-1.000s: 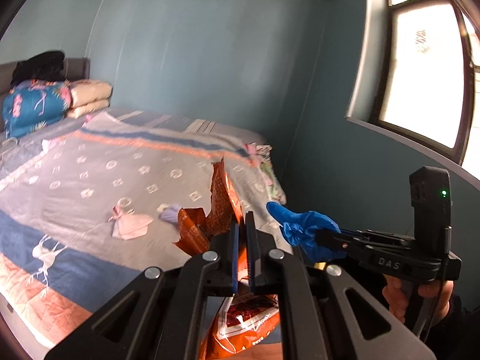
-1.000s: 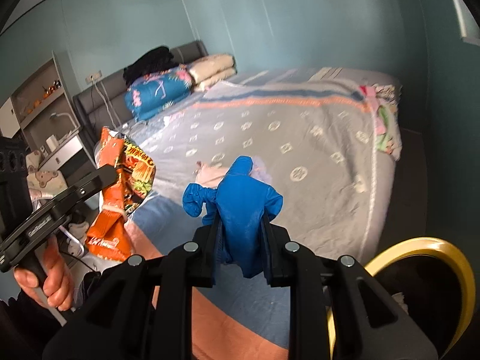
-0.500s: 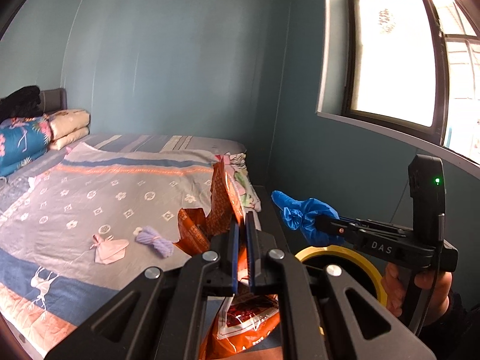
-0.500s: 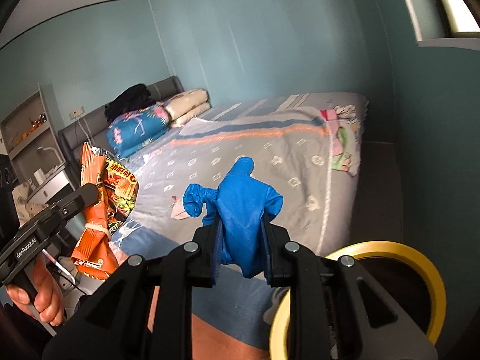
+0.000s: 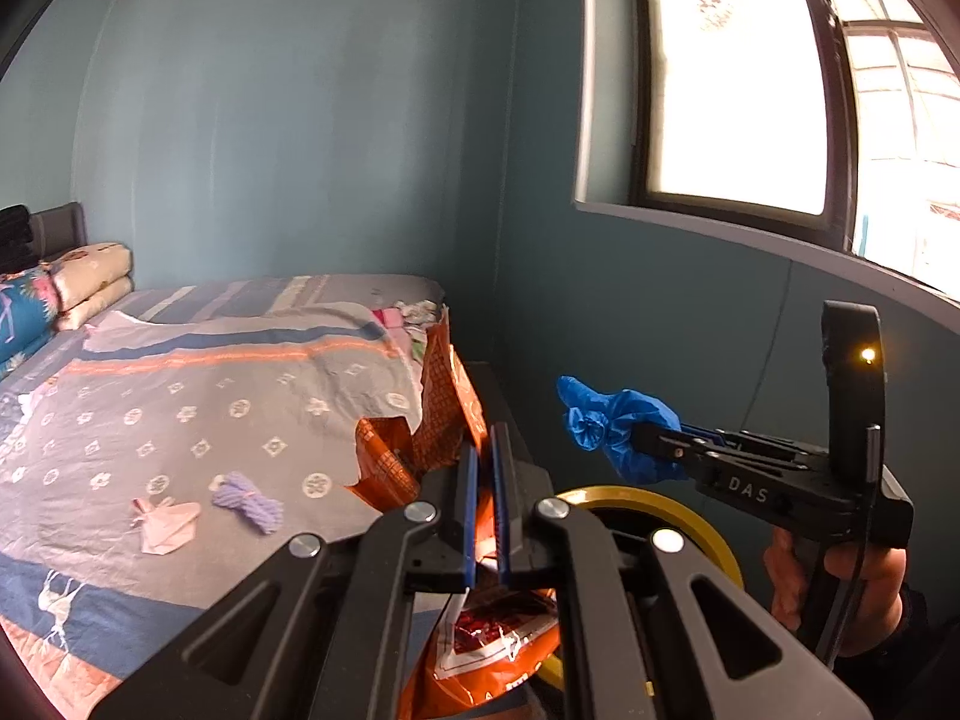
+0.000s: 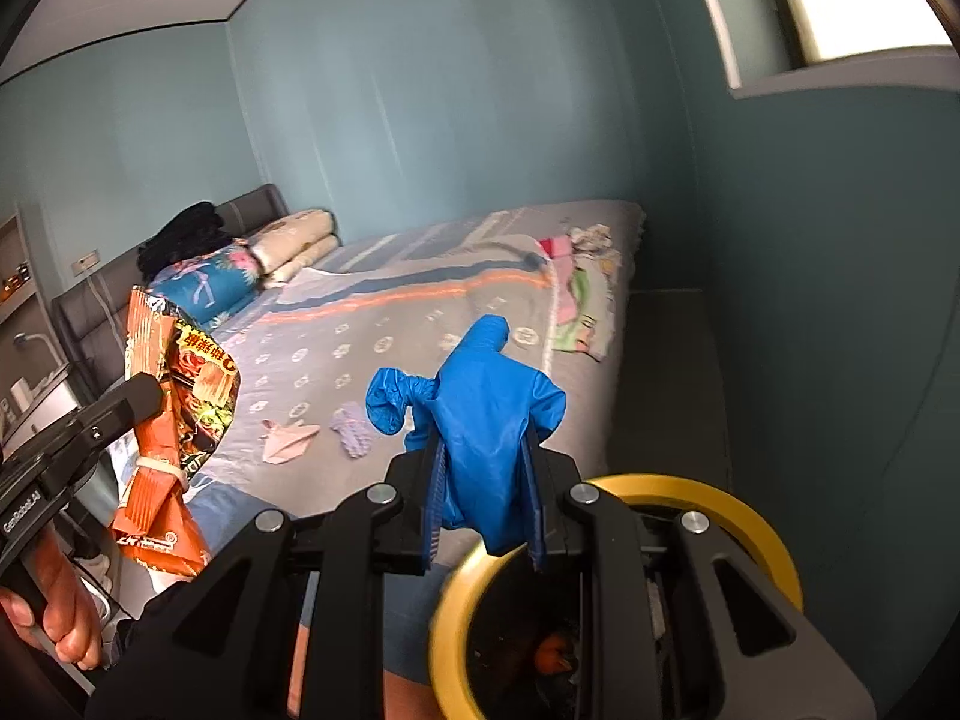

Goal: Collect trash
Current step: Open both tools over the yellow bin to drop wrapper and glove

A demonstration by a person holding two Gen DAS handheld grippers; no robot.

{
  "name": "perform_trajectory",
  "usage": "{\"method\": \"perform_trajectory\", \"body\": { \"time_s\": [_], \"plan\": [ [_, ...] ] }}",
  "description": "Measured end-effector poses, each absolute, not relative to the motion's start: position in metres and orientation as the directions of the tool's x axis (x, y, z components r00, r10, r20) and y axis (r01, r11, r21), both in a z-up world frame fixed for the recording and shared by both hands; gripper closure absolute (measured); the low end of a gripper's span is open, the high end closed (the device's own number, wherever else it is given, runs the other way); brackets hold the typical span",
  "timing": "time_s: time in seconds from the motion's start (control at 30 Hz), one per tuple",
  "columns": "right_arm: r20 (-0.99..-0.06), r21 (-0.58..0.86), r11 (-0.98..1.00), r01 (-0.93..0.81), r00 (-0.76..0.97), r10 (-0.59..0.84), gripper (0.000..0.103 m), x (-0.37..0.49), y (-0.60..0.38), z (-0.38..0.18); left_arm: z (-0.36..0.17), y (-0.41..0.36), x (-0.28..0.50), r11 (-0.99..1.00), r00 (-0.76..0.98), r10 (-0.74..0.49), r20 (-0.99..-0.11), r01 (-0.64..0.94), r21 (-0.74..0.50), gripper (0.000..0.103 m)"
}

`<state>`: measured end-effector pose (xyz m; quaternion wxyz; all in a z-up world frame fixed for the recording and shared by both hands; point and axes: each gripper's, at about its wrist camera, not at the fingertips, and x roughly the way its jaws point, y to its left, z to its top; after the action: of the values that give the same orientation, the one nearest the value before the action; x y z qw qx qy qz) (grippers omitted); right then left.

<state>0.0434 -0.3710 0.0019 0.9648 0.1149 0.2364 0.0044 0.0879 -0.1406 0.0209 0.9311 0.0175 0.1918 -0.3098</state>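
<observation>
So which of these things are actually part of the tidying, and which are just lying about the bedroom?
Part of the job:
- orange snack bag, clamped in the left gripper
- blue glove, clamped in the right gripper
- yellow-rimmed bin
- likely next: pink paper scrap and purple yarn bundle on the bed

Just lying about:
- folded quilts
- clothes at the bed's foot
- window
</observation>
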Motion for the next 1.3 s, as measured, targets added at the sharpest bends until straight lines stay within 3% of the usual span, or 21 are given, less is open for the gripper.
{"method": "perform_trajectory", "body": {
  "time_s": [0.57,0.87,0.9,1.0,1.07,1.2,1.3],
  "plan": [
    [-0.584,0.319,0.935,0.158,0.809,0.063,0.08,0.05,-0.443,-0.062,-0.026,-0.227,0.11,0.725,0.594,-0.637,-0.491,0.678,-0.12,0.099],
    [-0.622,0.372,0.905,0.206,0.78,0.078,0.074,0.056,-0.461,-0.089,-0.067,-0.242,0.134,0.708,0.49,-0.642,-0.59,0.673,-0.212,0.098],
    [-0.622,0.38,0.901,0.211,0.779,0.08,0.072,0.057,-0.462,-0.091,-0.069,-0.241,0.135,0.711,0.487,-0.639,-0.595,0.669,-0.216,0.095],
    [-0.616,0.4,0.889,0.222,0.783,0.082,0.06,0.057,-0.465,-0.093,-0.073,-0.233,0.139,0.73,0.5,-0.629,-0.596,0.643,-0.232,0.069],
    [-0.613,0.399,0.887,0.232,0.787,0.069,0.057,0.058,-0.468,-0.094,-0.074,-0.225,0.143,0.745,0.513,-0.621,-0.593,0.622,-0.242,0.062],
    [-0.595,0.401,0.885,0.236,0.802,0.056,0.036,0.058,-0.467,-0.09,-0.073,-0.208,0.153,0.775,0.547,-0.598,-0.586,0.581,-0.249,0.041],
    [-0.581,0.39,0.895,0.219,0.812,0.054,0.03,0.061,-0.46,-0.085,-0.074,-0.186,0.164,0.803,0.578,-0.573,-0.58,0.538,-0.258,0.032]
  ]
}}
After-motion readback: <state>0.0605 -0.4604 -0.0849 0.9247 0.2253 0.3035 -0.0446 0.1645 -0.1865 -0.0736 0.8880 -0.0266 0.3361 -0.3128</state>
